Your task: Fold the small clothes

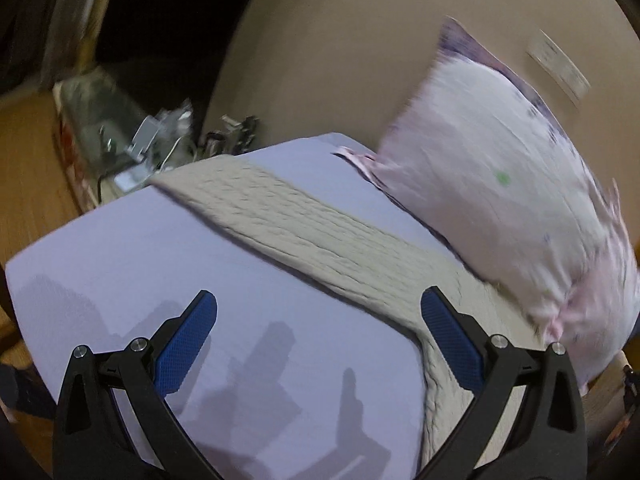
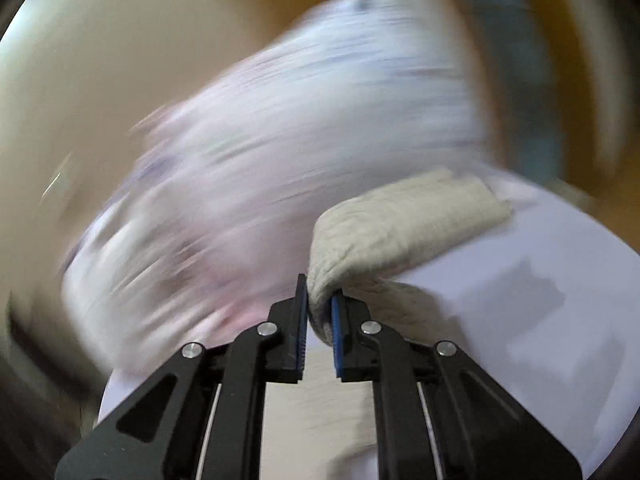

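Observation:
A beige knitted garment (image 1: 304,232) lies stretched in a long strip across the pale lilac bed sheet (image 1: 140,256). My left gripper (image 1: 320,324) is open and empty, hovering above the sheet with the garment's near end by its right finger. My right gripper (image 2: 319,308) is shut on one end of the beige garment (image 2: 400,220) and lifts it off the sheet (image 2: 540,300). The right wrist view is strongly blurred.
A pink-and-white patterned pillow (image 1: 500,184) leans against the beige wall (image 1: 340,40) behind the garment; it also fills the blurred right wrist view (image 2: 260,160). Clutter sits on a surface (image 1: 132,136) beyond the bed's far left corner. Wooden floor (image 1: 28,184) lies left.

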`<state>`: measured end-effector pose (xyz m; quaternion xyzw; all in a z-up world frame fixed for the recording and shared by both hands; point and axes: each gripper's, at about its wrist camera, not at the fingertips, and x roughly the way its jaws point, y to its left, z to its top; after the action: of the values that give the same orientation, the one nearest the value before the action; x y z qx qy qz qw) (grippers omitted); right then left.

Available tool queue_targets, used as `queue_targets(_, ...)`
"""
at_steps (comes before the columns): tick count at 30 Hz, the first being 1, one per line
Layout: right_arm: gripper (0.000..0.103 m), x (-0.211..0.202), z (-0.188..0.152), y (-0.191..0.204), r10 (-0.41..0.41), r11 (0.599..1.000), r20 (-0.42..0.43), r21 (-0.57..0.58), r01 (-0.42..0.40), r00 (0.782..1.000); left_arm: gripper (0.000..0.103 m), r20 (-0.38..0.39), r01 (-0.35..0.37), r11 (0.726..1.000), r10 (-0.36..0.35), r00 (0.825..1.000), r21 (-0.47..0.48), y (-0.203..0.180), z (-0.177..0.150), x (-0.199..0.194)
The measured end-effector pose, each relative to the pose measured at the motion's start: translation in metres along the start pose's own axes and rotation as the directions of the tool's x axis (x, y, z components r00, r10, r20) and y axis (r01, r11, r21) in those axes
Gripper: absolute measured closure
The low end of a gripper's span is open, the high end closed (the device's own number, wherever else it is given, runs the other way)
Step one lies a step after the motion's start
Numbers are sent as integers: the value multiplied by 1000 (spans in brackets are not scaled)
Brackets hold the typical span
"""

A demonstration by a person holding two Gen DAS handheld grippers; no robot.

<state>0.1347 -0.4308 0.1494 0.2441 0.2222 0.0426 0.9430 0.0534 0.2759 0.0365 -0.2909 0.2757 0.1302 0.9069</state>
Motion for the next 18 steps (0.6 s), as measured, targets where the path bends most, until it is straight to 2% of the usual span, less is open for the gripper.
queue_targets(1,92,9,-10,31,48,997,-37,-61,-50,998,1,-1,0,999,0,1000,-34,6,3,2)
queue_targets(2,88,20,-24,62,95,987,-87,-119,-105,992,1,-1,4,998,-4,1000,-55,10,4,3)
queue_targets(3,84,36,-45,95,139,970,-167,-174,-168,976,1,-4,12,996,-13,1000,-83,15,6,6)
queue_targets(5,65,68,-92,147,194,924,-367,-242,-295,910,1,-17,18,993,-20,1000,-117,22,11,12)
queue_targets(6,62,82,-121,169,212,898,-475,-250,-362,854,1,-23,21,990,-24,999,-139,26,15,16)
queue_targets(7,59,87,-130,176,212,890,-504,-254,-378,837,1,-28,22,988,-26,999,-152,29,17,19)
queue_targets(8,50,87,-138,180,212,885,-519,-258,-388,828,2,-37,13,986,-20,999,-166,31,20,23)
queue_targets(9,43,84,-139,177,216,885,-511,-259,-388,832,3,-48,8,982,-17,999,-186,35,24,28)
queue_targets(10,32,79,-136,171,216,890,-490,-257,-377,845,7,-57,7,979,-19,998,-203,39,27,33)
queue_targets(11,27,72,-129,161,211,901,-460,-250,-354,863,8,-70,3,973,-19,997,-229,43,32,39)
queue_targets(13,26,60,-119,140,202,920,-422,-227,-318,884,13,-84,-5,963,-18,996,-268,51,37,47)
queue_targets(18,20,46,-102,108,175,951,-365,-179,-254,914,22,-50,11,926,-32,998,-376,75,56,60)
